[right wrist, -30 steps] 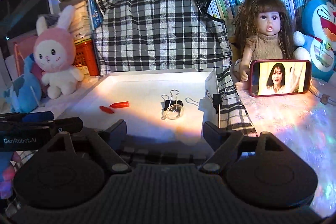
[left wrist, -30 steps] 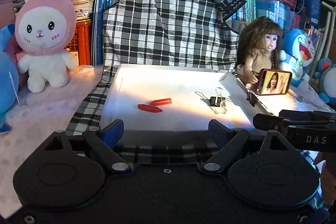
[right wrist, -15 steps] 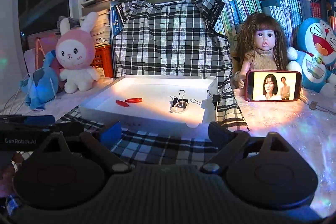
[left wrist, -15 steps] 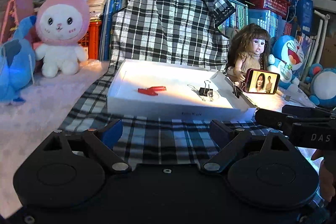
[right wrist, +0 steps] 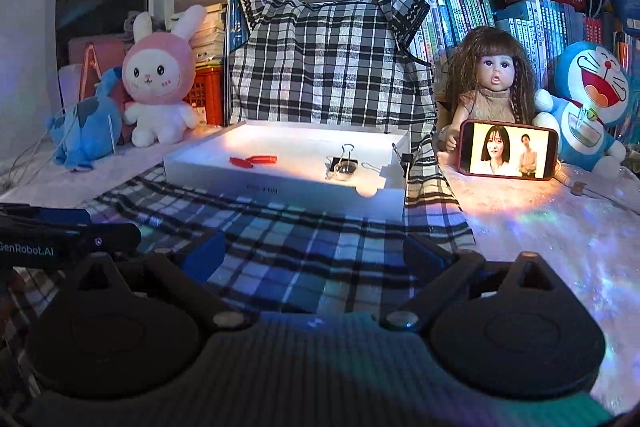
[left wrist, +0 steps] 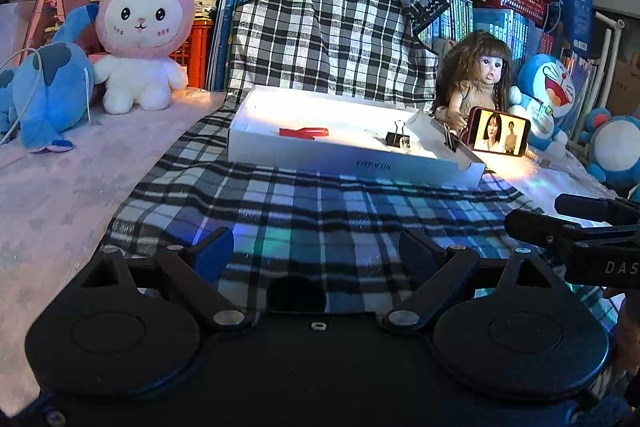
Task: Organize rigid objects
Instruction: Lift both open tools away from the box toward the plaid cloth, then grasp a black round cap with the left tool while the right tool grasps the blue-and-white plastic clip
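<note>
Tray (right wrist: 280, 187) on checked cloth (right wrist: 288, 247), holding two pegs (right wrist: 253, 160) left and binder clip (right wrist: 345, 163) right; rabbit toy (right wrist: 158, 83) behind-left, doll (right wrist: 494, 83) behind-right, phone (right wrist: 507, 155) before doll.

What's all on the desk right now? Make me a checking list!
Surface: plaid cloth under a white tray.
Job's things: two red pieces and a binder clip in the tray; another clip on its right wall.
Clutter: phone, doll, bunny.
Grippers: left gripper open and empty; right gripper opening, nothing between its jaws.
Cables: cord beside the phone.
Surroundings: books.
</note>
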The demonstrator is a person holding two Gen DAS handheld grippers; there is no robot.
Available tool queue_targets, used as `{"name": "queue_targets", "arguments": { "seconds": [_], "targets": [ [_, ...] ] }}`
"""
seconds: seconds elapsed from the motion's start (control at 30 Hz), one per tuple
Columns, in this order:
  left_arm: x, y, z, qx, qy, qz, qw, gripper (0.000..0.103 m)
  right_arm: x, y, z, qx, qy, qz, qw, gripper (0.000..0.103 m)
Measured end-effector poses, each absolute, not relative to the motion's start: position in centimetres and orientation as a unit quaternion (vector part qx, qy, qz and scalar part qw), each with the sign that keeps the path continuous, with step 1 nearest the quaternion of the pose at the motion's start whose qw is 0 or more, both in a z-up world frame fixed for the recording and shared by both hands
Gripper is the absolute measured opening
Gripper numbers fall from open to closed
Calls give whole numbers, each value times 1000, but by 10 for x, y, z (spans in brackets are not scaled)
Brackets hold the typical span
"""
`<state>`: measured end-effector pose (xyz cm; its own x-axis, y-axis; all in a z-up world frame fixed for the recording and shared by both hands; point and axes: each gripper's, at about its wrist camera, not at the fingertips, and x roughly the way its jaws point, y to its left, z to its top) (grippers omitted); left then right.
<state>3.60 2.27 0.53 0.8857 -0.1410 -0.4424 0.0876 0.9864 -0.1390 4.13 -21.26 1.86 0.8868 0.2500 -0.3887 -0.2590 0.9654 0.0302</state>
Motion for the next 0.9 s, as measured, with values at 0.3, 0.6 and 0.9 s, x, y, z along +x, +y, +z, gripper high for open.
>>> {"name": "queue_targets", "arguments": {
  "seconds": [0.3, 0.6, 0.9],
  "targets": [
    [22, 25, -2, -44, 225, -63, 971, 89, 23, -214, 10, -24, 198, 123, 972, 101],
    [9, 23, -8, -7, 215, -56, 975, 81, 13, -223, 4, -18, 209, 111, 972, 101],
    [-3, 26, -10, 8, 209, -61, 976, 58, 3, -234, 0, -26, 218, 96, 971, 99]
  ]
}}
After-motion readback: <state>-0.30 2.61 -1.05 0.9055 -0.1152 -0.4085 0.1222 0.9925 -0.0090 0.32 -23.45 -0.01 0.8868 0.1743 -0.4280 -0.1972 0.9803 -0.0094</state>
